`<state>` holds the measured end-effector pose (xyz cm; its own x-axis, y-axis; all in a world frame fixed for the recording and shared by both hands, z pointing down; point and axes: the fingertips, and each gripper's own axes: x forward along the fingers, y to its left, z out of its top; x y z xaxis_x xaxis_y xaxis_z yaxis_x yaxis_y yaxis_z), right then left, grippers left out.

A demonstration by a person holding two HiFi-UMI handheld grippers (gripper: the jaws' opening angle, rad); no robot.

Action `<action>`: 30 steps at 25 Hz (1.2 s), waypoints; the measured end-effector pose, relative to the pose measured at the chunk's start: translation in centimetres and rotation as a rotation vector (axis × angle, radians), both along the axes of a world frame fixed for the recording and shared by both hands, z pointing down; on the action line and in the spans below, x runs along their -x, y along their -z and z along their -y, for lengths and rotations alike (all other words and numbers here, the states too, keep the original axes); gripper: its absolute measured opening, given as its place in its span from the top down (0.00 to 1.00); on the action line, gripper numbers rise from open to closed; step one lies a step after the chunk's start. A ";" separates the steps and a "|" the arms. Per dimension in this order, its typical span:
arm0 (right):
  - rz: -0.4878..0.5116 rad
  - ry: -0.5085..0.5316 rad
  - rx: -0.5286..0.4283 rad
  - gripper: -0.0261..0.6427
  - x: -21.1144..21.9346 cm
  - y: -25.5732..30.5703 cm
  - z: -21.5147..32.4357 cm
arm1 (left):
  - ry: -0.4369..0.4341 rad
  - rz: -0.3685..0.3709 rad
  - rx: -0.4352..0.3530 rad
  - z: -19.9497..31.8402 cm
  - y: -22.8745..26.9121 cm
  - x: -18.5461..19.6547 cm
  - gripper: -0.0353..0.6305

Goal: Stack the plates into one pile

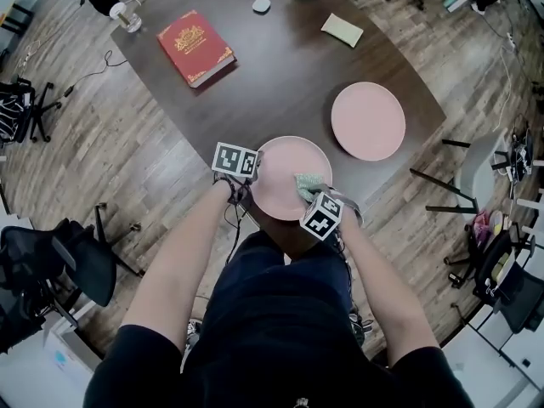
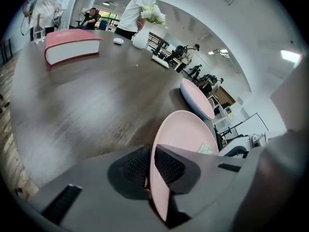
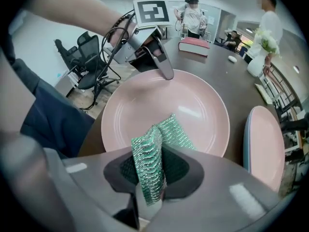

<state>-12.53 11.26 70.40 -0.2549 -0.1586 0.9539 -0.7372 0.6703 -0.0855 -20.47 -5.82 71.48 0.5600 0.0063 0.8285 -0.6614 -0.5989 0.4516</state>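
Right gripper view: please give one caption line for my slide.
The right gripper holds a green cloth over a pink plate whose far rim the left gripper clamps.

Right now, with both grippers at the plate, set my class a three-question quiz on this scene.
1. True or false: the left gripper grips the near plate by its rim.
2. What do the right gripper fingers hold? A: a green cloth. B: a fork. C: nothing.
3. On which side of the near plate, as the person sees it, does the far plate lie?

Key: 1 true; 2 A; 3 right.
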 end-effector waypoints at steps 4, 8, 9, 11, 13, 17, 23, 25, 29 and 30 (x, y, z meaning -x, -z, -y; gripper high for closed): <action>0.054 -0.056 0.051 0.83 1.3 0.1 -0.7 | 0.025 -0.002 0.014 0.0 -0.1 0.1 0.91; 0.096 -0.094 0.080 0.83 2.7 0.2 -1.1 | 0.039 -0.005 0.026 0.1 -0.1 0.1 0.90; 0.113 -0.109 0.089 0.83 3.1 0.3 -1.1 | 0.040 -0.006 0.025 0.1 -0.1 0.1 0.90; 0.149 -0.141 0.105 0.83 3.9 0.6 -1.1 | 0.042 -0.004 0.024 0.1 -0.1 0.1 0.90; 0.176 -0.166 0.118 0.83 4.7 0.8 -1.1 | 0.042 -0.003 0.025 0.1 -0.1 0.0 0.90; 0.207 -0.194 0.140 0.83 5.9 0.8 -1.1 | 0.041 0.000 0.027 0.1 -0.1 0.1 0.90; 0.277 -0.259 0.162 0.83 7.5 0.8 -0.5 | 0.045 0.004 0.018 0.1 0.0 0.1 0.90; 0.276 -0.272 0.175 0.83 7.7 0.4 -0.5 | 0.047 0.005 0.017 0.1 -0.1 0.1 0.90; 0.301 -0.300 0.183 0.83 8.9 0.5 0.0 | 0.048 0.009 0.018 0.0 -0.1 0.1 0.90; 0.310 -0.307 0.182 0.83 9.3 0.6 0.3 | 0.048 0.010 0.018 0.1 -0.1 0.1 0.90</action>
